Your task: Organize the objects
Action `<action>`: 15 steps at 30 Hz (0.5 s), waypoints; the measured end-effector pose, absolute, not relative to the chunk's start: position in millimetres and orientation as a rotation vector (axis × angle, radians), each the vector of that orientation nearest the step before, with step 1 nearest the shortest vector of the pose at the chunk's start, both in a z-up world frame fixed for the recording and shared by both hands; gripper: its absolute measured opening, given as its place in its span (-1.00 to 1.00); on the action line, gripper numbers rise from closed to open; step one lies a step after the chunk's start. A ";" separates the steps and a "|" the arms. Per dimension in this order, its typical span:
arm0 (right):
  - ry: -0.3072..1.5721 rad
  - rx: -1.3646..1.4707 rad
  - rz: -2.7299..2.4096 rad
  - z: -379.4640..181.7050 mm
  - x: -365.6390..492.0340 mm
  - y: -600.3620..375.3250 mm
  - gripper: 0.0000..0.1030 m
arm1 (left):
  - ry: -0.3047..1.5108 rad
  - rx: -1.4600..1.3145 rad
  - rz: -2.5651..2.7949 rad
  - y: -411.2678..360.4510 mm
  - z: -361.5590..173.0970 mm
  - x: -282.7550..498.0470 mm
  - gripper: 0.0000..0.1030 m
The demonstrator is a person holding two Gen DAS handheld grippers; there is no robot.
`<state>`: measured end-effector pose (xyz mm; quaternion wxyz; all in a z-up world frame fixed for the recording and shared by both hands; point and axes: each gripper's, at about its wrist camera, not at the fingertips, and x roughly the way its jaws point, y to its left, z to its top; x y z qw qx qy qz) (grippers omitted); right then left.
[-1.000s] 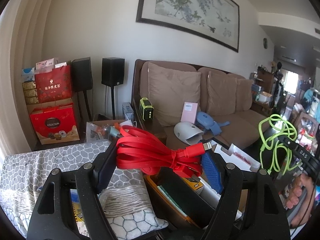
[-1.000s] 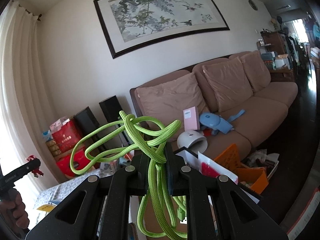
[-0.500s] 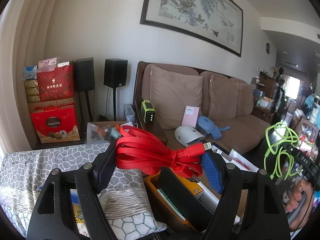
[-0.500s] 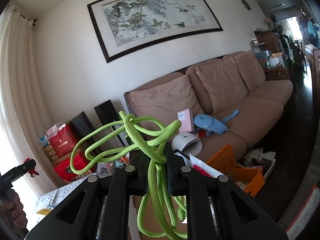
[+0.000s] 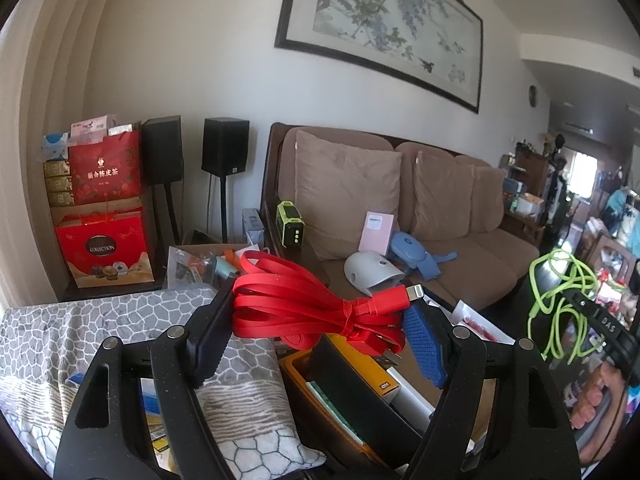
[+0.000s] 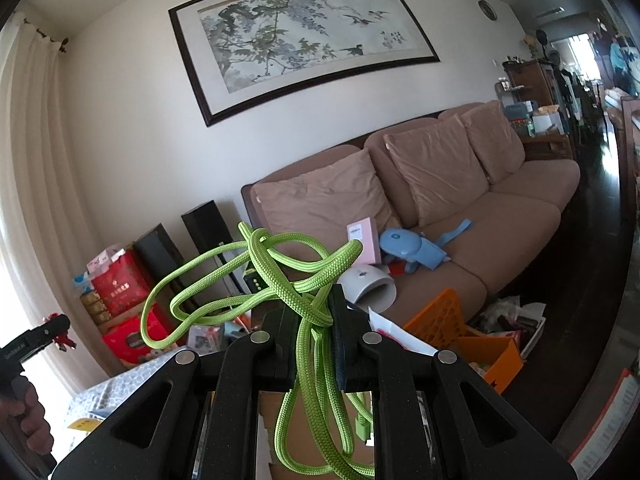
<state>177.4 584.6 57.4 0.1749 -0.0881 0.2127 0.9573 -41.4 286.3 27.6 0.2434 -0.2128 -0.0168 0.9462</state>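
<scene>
Left gripper [image 5: 320, 320] is clamped across a bundled red cable [image 5: 312, 308], jaws set wide because the bundle is wide. The bundle's long axis runs side to side between the pads, with the white plug end poking out past the blue pad on the right. It is held in the air above an orange box [image 5: 320, 396] that sits just below and in front of the gripper, between the patterned grey blanket [image 5: 100, 320] and the sofa [image 5: 460, 240].

Right gripper [image 6: 310, 320] is closed nearly all the way, pinching a green rope [image 6: 280, 276]. Loops stick up and to the left above the jaws and the rest hangs straight down in front of it. In the left view that rope [image 5: 556, 292] is off to the right of the orange box, well apart from it.

My read: both things are lifted and neither is put away yet. The left hand is nearer the orange box, which lies below and slightly ahead of its jaws, so a drop there mostly needs a downward move. The rope's loose loops could snag on the way.
</scene>
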 end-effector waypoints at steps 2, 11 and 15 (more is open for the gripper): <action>0.604 -0.249 2.710 57.5 177.6 586.0 -0.76 | -0.044 -0.580 2.583 287.8 27.3 -41.2 0.45; 0.606 -0.250 2.708 57.1 177.6 586.7 -0.76 | -0.049 -0.573 2.579 293.3 27.6 -40.5 0.45; 0.606 -0.250 2.708 57.1 177.8 586.5 -0.76 | -0.047 -0.567 2.574 296.7 28.1 -38.6 0.45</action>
